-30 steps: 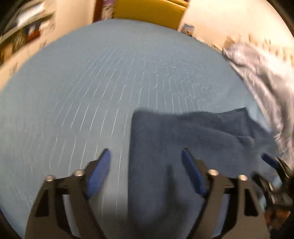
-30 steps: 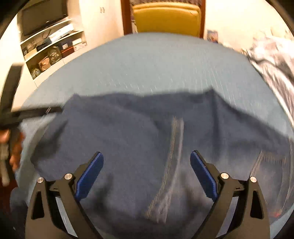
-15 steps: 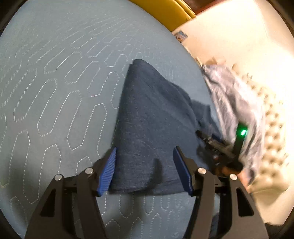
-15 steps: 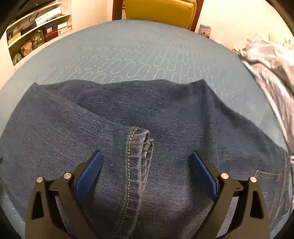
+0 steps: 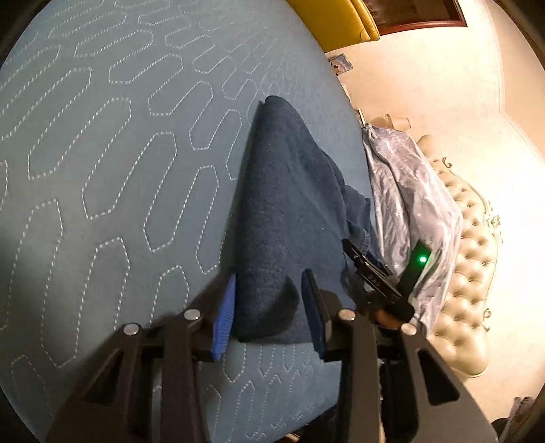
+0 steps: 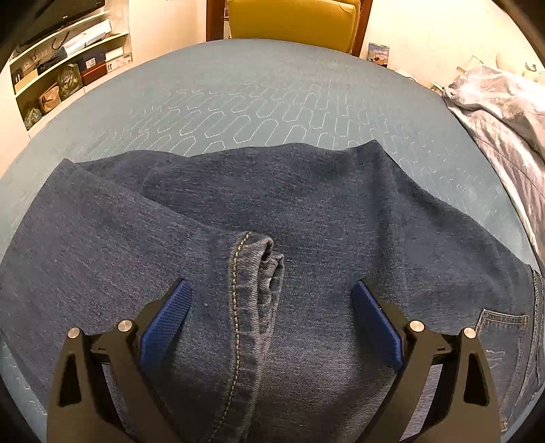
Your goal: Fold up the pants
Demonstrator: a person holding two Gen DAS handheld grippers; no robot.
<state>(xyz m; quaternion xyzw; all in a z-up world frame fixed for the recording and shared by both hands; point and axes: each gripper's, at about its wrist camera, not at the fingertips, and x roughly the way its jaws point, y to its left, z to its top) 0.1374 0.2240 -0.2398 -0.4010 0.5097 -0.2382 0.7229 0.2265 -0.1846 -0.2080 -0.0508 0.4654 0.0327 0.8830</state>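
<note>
Dark blue jeans (image 6: 306,211) lie folded on the quilted blue bedspread (image 6: 259,95). A stitched leg hem (image 6: 252,269) lies on top, between the wide-open fingers of my right gripper (image 6: 270,306), which hovers just above it and holds nothing. In the left wrist view, the jeans (image 5: 282,204) run away from me as a narrow wedge. My left gripper (image 5: 269,303) straddles their near folded corner with its blue pads (image 5: 224,310) partly closed in; the left pad sits at the cloth's edge and a gap remains. The right gripper (image 5: 357,254) shows at the jeans' far side.
A rumpled pale blue duvet (image 6: 504,112) lies along the right of the bed, against a tufted cream headboard (image 5: 466,272). A yellow chair (image 6: 293,20) stands beyond the far edge. Shelves with boxes and bags (image 6: 64,71) line the left wall.
The left gripper came down to the near corner of the jeans and its fingers narrowed around it. The right gripper moved in low over the leg hem and stayed wide open.
</note>
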